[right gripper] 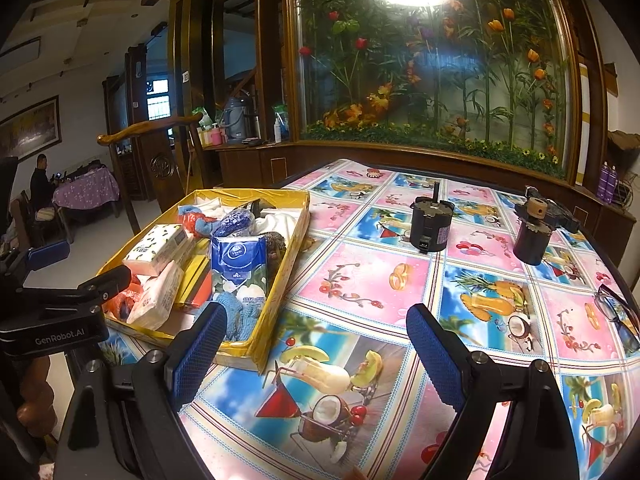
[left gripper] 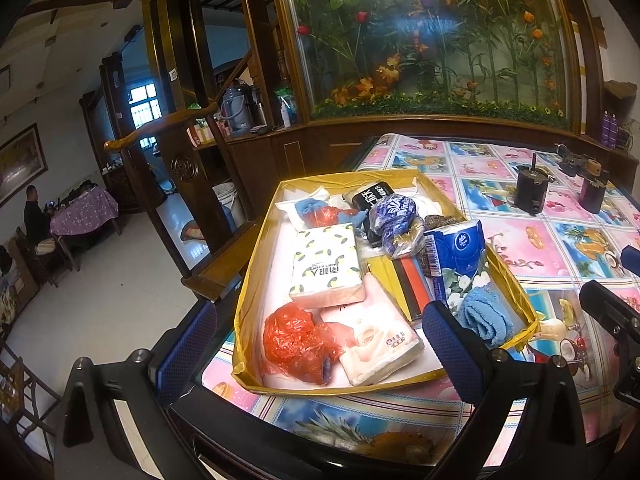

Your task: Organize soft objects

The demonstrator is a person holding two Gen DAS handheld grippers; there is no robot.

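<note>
Left hand-held gripper (left gripper: 316,332) hovers wide open, holding nothing, at lower centre of its frame over the near end of the yellow box (left gripper: 248,280). Right hand-held gripper (right gripper: 316,344) also wide open and empty, over the table (right gripper: 400,280), just right of the box. Box sits on the table's left edge, packed: tissue packs (left gripper: 328,268), red bag (left gripper: 298,344), blue towel (left gripper: 486,314), blue tissue pack (left gripper: 460,256). Two dark motors (right gripper: 432,224) stand upper right.
</note>
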